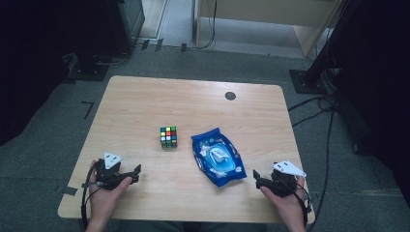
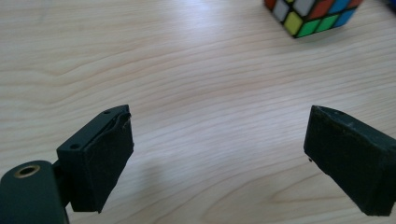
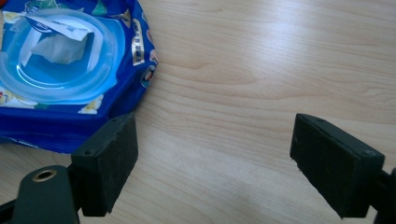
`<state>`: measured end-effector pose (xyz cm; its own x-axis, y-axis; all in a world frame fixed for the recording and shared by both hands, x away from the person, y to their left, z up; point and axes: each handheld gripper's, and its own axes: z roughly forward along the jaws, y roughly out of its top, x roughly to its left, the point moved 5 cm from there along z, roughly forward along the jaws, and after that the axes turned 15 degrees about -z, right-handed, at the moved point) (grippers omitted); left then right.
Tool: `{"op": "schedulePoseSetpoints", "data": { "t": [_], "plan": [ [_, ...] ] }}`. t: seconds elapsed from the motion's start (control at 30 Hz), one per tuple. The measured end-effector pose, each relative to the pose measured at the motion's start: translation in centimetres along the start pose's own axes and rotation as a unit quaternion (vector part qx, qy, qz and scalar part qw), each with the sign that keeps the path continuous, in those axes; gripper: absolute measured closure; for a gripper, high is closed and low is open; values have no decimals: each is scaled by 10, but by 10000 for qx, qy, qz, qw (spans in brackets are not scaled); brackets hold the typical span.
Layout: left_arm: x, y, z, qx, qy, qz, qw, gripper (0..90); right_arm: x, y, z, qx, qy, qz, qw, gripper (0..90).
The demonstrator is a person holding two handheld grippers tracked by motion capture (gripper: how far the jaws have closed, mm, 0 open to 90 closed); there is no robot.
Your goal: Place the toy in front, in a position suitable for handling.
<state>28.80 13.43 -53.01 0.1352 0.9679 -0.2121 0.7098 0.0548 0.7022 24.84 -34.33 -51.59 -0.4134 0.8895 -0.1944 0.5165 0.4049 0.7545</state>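
A colour-tiled puzzle cube (image 1: 168, 137) stands near the middle of the wooden table (image 1: 145, 96); a corner of the cube (image 2: 312, 16) reaches into the top of the left gripper view. To its right lies a blue wet-wipes pack (image 1: 216, 156) with a clear lid and a wipe sticking out (image 3: 60, 46). My left gripper (image 1: 136, 172) rests at the front left, open, with bare wood between its pads (image 2: 105, 158). At the front right, my right gripper (image 1: 256, 176) is open too, just right of the pack, its pads (image 3: 109, 163) apart from it.
A dark round grommet (image 1: 230, 95) sits in the table's far right area. Black stands and cables (image 1: 319, 108) crowd the carpeted floor around the table. A light wooden cabinet (image 1: 270, 14) stands beyond the far edge.
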Motion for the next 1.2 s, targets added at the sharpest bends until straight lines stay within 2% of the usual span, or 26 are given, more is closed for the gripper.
{"op": "schedulePoseSetpoints", "data": {
  "t": [0.07, 0.13, 0.2, 0.33, 0.37, 0.57, 0.9, 1.0, 1.2],
  "plan": [
    [-13, 3, 5, 26, -107, 55, 9999, 83, 2, 4, 1, 3, 16, -9, 10000, 159],
    [-17, 5, 6, 20, -146, 36, 9999, 83, 3, 6, 2, -5, 22, -26, 10000, 161],
    [-27, 10, 10, 2, -248, 56, 9997, 83, 5, 11, 3, -37, 43, -22, 10000, 167],
    [-38, 14, 14, 10, -312, 122, 9994, 83, 6, 18, 4, -90, 58, -36, 9999, 183],
    [-44, 15, 17, 4, -353, 135, 9993, 83, 7, 19, 4, -104, 64, -42, 9999, 188],
    [-58, 18, 25, 29, -417, 157, 9990, 83, 10, 26, 8, -166, 111, -74, 9998, 215],
    [-84, 23, 41, 36, -585, 187, 9981, 84, 24, 35, 19, -213, 207, -189, 9994, 263],
    [-91, 26, 46, 10, -569, 185, 9982, 84, 27, 34, 21, -223, 248, -157, 9993, 280],
    [-101, 36, 61, -82, -368, 66, 9993, 84, 27, 31, 22, -212, 248, -117, 9994, 291]
  ]
}}
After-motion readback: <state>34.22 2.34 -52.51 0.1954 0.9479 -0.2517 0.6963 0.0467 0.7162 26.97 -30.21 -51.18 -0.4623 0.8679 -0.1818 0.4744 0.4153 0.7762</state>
